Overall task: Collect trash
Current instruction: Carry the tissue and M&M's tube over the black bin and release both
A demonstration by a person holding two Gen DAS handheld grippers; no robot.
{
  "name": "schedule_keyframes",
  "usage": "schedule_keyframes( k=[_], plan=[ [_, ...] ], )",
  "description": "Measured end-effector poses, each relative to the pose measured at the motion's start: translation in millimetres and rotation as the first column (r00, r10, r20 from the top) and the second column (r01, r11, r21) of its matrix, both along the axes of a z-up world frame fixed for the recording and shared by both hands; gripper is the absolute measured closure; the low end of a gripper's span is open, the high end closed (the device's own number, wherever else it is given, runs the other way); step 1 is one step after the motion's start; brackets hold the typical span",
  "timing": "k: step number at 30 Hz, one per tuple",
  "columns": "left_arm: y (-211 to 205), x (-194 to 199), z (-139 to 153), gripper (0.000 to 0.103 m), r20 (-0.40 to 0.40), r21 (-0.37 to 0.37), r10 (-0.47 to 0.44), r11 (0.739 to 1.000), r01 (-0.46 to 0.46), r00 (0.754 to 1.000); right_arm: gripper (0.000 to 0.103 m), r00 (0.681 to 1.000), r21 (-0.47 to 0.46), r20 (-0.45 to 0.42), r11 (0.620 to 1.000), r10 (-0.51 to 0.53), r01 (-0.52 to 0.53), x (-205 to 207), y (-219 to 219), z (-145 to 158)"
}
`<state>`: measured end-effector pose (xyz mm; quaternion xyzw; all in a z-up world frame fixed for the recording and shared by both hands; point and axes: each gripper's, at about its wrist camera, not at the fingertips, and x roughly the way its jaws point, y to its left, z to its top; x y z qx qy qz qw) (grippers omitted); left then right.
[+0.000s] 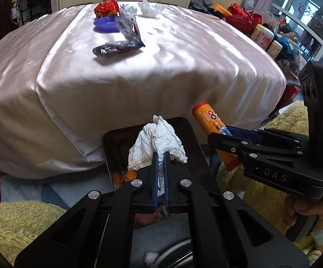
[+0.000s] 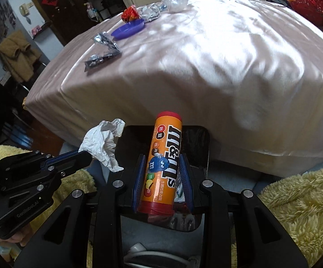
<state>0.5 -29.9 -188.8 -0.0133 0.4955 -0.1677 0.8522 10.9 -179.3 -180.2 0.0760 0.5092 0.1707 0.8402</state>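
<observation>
My left gripper [image 1: 160, 156] is shut on a crumpled white tissue [image 1: 157, 143] and holds it above a dark bin [image 1: 190, 134] that stands below the table's front edge. My right gripper [image 2: 162, 158] is shut on an orange M&M's tube [image 2: 163, 156] with red caps, also above the bin [image 2: 197, 143]. The tube [image 1: 208, 120] and the right gripper [image 1: 228, 134] show at the right of the left wrist view. The tissue [image 2: 104, 143] and left gripper [image 2: 81, 156] show at the left of the right wrist view.
A table under a pale pink cloth [image 1: 161, 55] carries a dark wrapper [image 1: 114, 49], a clear foil wrapper [image 1: 128, 26], a purple dish [image 1: 106, 23], a red wrapper [image 1: 106, 7] and clear plastic [image 1: 150, 9]. Yellow fleece [image 2: 295, 196] lies on both sides. Bottles [image 1: 264, 35] stand far right.
</observation>
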Motion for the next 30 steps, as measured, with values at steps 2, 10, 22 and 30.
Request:
schedule_keyframes(
  k=[2, 10, 22, 30],
  plan=[
    [-2, 1, -9, 0.1, -0.019, 0.007, -0.009, 1.0, 0.009, 1.0, 0.071, 1.0, -0.008, -0.01, 1.0, 0.016, -0.016, 0, 4, -5],
    [-2, 1, -25, 0.1, -0.046, 0.028, -0.004, 1.0, 0.005, 0.999, 0.071, 0.999, -0.008, -0.033, 0.999, 0.04, -0.04, 2, 9, -14],
    [6, 1, -38, 0.099, -0.086, 0.034, 0.027, 0.999, -0.024, 0.996, 0.069, 0.997, 0.017, -0.048, 0.998, 0.063, -0.063, 5, 9, -19],
    [5, 6, -42, 0.08, -0.107, 0.048, 0.041, 0.998, -0.037, 0.993, 0.059, 0.998, 0.024, -0.052, 0.999, 0.027, -0.026, 7, 0, -19]
  ],
)
